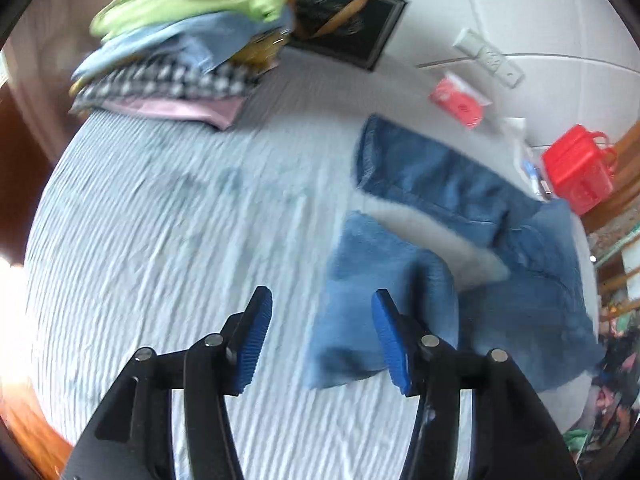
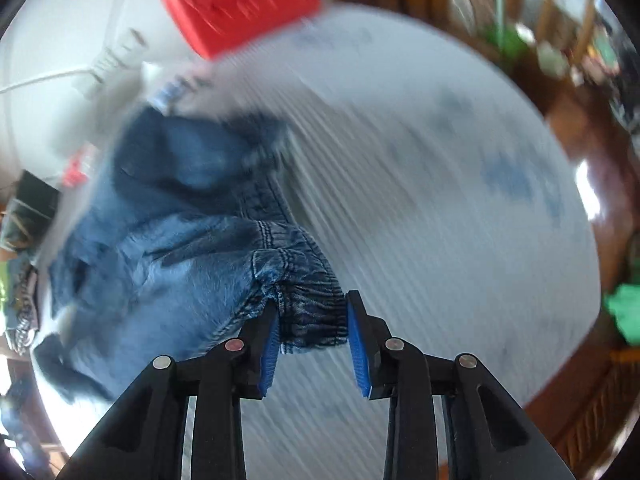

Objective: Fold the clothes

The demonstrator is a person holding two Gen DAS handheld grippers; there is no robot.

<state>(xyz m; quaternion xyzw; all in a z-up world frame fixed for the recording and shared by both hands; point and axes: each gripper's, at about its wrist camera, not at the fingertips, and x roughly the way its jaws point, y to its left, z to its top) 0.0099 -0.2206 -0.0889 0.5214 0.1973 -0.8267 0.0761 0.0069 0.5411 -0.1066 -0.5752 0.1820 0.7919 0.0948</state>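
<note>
A: The right view was smeared; what was hard to read?
B: Whether the right gripper (image 2: 312, 336) pinched the denim shorts' (image 2: 168, 248) waistband lying between its pads.
A: And the left gripper (image 1: 320, 340)?
B: Jaws apart, empty, above the bedsheet (image 1: 160, 240); clothes pile (image 1: 180, 48) far left, shorts right, red box (image 1: 578, 168) beyond

My left gripper (image 1: 322, 320) points steeply down, jaws apart and empty; my right gripper (image 2: 313, 326) likewise, jaws narrower.
</note>
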